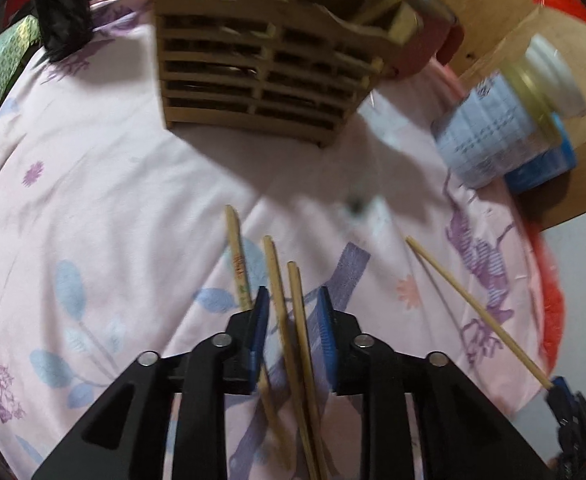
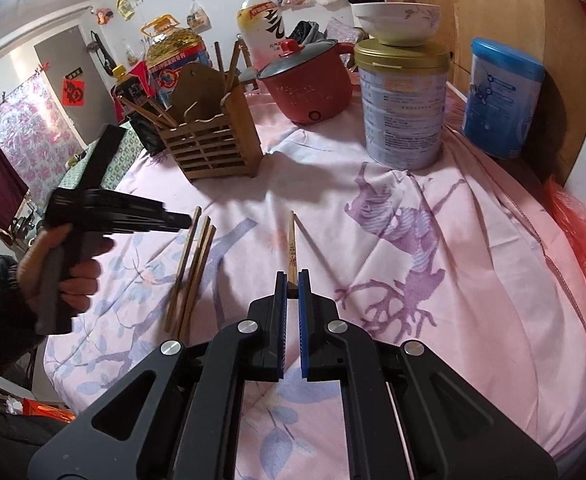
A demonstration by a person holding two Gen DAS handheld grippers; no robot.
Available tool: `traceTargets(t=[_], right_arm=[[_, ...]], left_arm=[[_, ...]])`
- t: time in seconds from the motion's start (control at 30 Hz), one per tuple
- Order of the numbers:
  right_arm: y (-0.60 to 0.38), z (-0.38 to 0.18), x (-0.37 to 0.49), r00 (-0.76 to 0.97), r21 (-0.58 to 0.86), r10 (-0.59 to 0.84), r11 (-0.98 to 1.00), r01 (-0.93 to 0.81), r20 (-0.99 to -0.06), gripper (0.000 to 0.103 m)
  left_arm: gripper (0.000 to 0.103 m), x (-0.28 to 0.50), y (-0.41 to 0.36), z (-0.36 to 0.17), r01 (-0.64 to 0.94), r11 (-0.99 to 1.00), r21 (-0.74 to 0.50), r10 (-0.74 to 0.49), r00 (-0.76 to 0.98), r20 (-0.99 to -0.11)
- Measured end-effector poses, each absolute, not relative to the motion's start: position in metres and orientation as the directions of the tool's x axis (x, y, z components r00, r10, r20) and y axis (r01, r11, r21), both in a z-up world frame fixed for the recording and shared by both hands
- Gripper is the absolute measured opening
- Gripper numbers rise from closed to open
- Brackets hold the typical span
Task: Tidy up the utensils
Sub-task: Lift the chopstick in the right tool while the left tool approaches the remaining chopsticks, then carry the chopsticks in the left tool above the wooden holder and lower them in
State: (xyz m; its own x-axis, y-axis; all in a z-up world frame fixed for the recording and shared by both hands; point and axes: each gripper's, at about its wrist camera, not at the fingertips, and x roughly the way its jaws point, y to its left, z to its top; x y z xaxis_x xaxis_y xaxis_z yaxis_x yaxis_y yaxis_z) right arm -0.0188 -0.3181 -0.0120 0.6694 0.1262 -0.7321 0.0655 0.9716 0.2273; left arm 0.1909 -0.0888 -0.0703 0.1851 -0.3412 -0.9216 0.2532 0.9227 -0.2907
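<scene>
Nearest to us, our right gripper (image 2: 292, 276) is clamped on the thick end of one chopstick (image 2: 291, 246), whose tip rests on the pink floral cloth (image 2: 433, 320) and points toward the back of the table. Our left gripper (image 1: 293, 300) hangs above the loose chopsticks (image 1: 289, 320), its jaws apart with two sticks lying between the blue pads, neither pad pressing on them; a third, printed stick (image 1: 237, 258) lies just outside the left pad. In the right wrist view the same three sticks form a tight bundle beside the left gripper's nose.

To do this pick well, we think we should lower the left jaws straight down until the pads straddle the sticks near the cloth, then close slowly so the sticks do not roll or cross. Taking the pair together seems fine if they stay parallel; otherwise one at a time.

Further back stands the slatted wooden holder (image 2: 213, 148), already carrying several chopsticks, and that is where ours belong. Behind it are a red pot (image 2: 309, 88) and a tin (image 2: 403, 108) with a bowl (image 2: 396, 24) on top, so we should approach the holder from above.
</scene>
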Motion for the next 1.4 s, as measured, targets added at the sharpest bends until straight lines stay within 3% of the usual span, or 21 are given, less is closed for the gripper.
traceTargets(t=[0.27,0.57,0.6,0.63,0.73,1.0,1.4], right_arm=[[-0.329,-0.012,-0.024,0.671,0.245,0.119,0.965,0.097,-0.732,0.007],[-0.327,-0.007,-0.02,0.671,0.243,0.117,0.965,0.097,-0.732,0.007],[-0.328,-0.007,-0.02,0.672,0.243,0.114,0.965,0.1,-0.732,0.007],[-0.328,-0.006,-0.02,0.673,0.242,0.111,0.965,0.103,-0.731,0.007],[-0.328,-0.001,-0.02,0.679,0.235,0.103,0.966,0.105,-0.727,0.007],[-0.326,0.034,-0.001,0.722,0.229,0.124,0.972,0.048,-0.681,0.006],[-0.299,0.119,0.063,0.774,0.153,0.173,0.983,-0.099,-0.609,0.005]], left_arm=[[0.031,0.233,-0.061,-0.088,0.112,0.964,-0.242,-0.261,0.206,-0.943],[0.031,0.251,-0.086,-0.102,0.186,0.969,-0.161,-0.198,0.201,-0.959],[0.025,0.25,-0.09,-0.103,0.201,0.969,-0.14,-0.183,0.214,-0.96],[0.007,0.249,-0.09,-0.104,0.209,0.967,-0.146,-0.19,0.213,-0.958],[0.006,0.245,-0.081,-0.104,0.18,0.959,-0.219,-0.255,0.206,-0.945],[0.006,0.223,-0.064,-0.006,0.275,0.914,-0.298,-0.386,0.363,-0.848],[0.006,0.211,-0.054,0.151,0.366,0.902,-0.23,-0.416,0.59,-0.692]])
